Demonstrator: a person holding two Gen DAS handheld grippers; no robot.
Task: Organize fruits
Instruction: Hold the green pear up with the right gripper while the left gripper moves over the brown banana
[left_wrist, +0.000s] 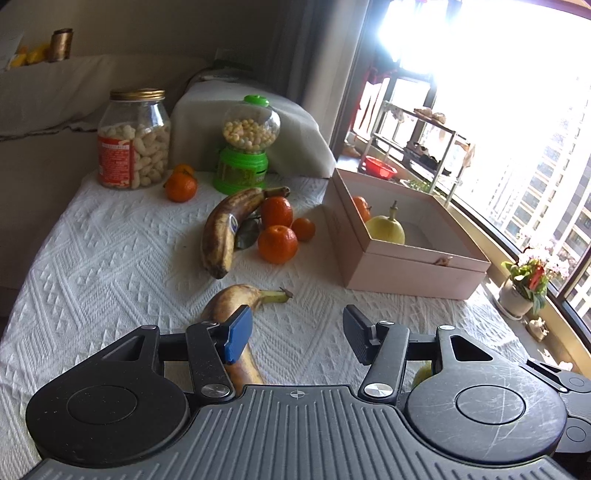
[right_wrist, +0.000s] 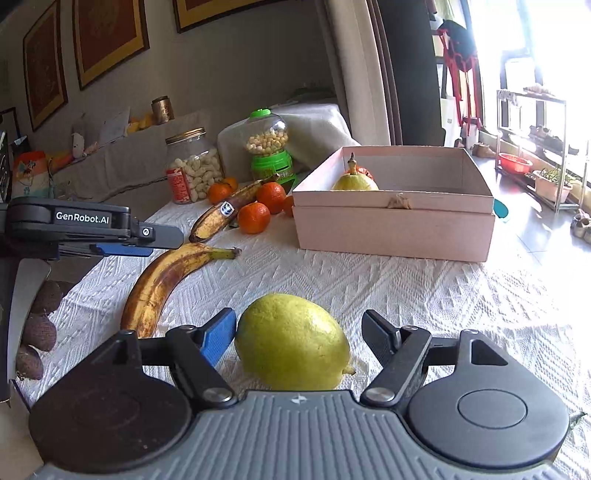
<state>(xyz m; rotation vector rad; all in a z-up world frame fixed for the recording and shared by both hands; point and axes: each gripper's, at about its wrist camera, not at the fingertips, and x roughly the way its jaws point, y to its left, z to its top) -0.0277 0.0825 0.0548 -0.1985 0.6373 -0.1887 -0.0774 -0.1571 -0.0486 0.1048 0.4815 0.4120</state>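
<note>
Early on: pink box (right_wrist: 395, 229), far right, holds only a pear (right_wrist: 354, 182) and one mandarin (left_wrist: 361, 207). Bananas and other mandarins still out. Right gripper (right_wrist: 299, 332) spread around lemon (right_wrist: 291, 341), not pinching; left gripper (left_wrist: 297, 332) spread, empty, beside near banana (left_wrist: 240, 299).

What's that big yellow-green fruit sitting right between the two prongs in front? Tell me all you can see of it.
It looks like a lemon: oval, yellow-green, with a dimpled, slightly glossy rind and a small nipple at its right end. It lies on its side on the white textured tablecloth, whole and unmarked. It sits between the open fingers of the right gripper; the blue pad is close to or touching its left side, the black one stands apart. A spotted banana lies nearby, not touching it.
</note>
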